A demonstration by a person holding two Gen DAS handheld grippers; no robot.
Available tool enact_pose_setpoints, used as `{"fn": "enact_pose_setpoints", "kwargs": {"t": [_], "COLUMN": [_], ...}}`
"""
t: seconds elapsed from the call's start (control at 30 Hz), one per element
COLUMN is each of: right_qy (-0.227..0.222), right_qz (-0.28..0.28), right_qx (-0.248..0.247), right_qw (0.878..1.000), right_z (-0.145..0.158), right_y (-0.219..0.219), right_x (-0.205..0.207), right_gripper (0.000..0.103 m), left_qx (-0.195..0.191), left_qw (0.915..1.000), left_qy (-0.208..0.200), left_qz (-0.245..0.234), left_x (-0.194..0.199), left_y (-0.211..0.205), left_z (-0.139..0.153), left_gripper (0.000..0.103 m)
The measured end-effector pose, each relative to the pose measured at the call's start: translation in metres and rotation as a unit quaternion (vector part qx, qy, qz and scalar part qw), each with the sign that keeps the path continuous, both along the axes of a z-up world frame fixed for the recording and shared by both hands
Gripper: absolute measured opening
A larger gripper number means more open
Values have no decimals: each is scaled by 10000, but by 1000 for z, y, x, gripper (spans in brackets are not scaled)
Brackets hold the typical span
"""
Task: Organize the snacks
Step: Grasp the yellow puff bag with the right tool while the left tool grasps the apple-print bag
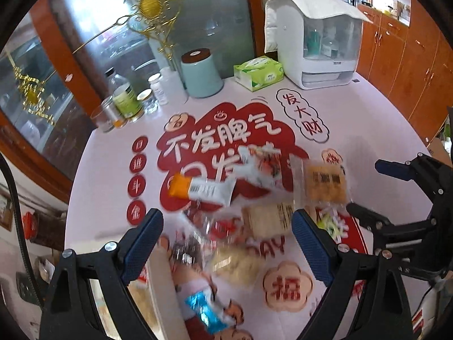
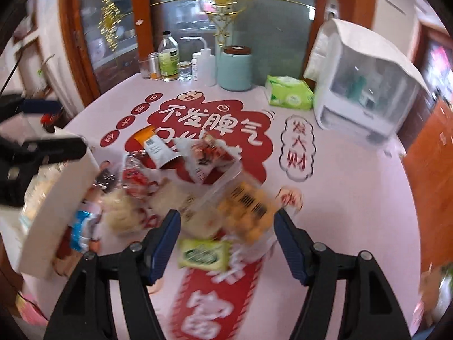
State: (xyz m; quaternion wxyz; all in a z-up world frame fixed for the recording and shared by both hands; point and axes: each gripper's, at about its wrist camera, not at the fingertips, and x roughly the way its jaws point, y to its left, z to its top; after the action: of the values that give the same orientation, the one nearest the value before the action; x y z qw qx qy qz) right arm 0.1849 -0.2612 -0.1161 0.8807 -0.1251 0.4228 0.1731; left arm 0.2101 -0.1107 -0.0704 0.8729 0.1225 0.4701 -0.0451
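Plastic-wrapped snacks (image 1: pixel 254 198) were found heaped mid-table (image 1: pixel 354 107), beside a white box (image 2: pixel 56 198) at left, presumably their destination. Left gripper (image 1: pixel 226 243) and right gripper (image 2: pixel 226 240) were held wide, empty.

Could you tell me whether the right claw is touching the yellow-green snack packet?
Apart. In the right wrist view the right claw is open, and the yellow-green snack packet lies on the table between its fingers with visible gaps either side.

Bright, even daylight enters through the glass door (image 1: pixel 93 14). Snack packets (image 2: pixel 198 187) smear with motion blur (lower ones worst). Fisheye bends edges, corners vignetted black.
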Motion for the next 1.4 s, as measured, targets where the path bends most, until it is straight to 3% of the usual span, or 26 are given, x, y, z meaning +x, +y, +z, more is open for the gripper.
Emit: {"fn": "enact_pose_setpoints", "kwargs": {"t": [0.27, 0.43, 0.63, 0.87, 1.03, 1.13, 1.4], "right_qy": [522, 531, 543, 541, 970, 1195, 1069], "right_qz": [1026, 1417, 1754, 1751, 1559, 1325, 920], "right_qx": [-413, -702, -738, -1182, -829, -493, -271], "right_qw": [9925, 9860, 9802, 9759, 9795, 9827, 9896], "right_z": [-46, -67, -80, -103, -112, -114, -113], "right_y": [-6, -3, 2, 11, 6, -1, -5], "right_x": [48, 56, 64, 78, 97, 108, 103], "right_gripper": [74, 74, 77, 86, 87, 87, 80], "left_qx": [80, -1, -76, -92, -121, -184, -304], "left_qw": [9991, 9954, 9913, 9883, 9859, 9858, 9883], "left_qy": [406, 950, 1310, 1523, 1671, 1664, 1481], "left_qz": [-5, 82, 116, 56, 43, 106, 188], "left_x": [78, 114, 135, 150, 158, 159, 158], "left_y": [-27, -33, -42, -54, -59, -58, -53], "left_z": [-40, -80, -112, -134, -149, -153, -150], "left_gripper": [91, 91, 91, 91, 82, 82, 61]}}
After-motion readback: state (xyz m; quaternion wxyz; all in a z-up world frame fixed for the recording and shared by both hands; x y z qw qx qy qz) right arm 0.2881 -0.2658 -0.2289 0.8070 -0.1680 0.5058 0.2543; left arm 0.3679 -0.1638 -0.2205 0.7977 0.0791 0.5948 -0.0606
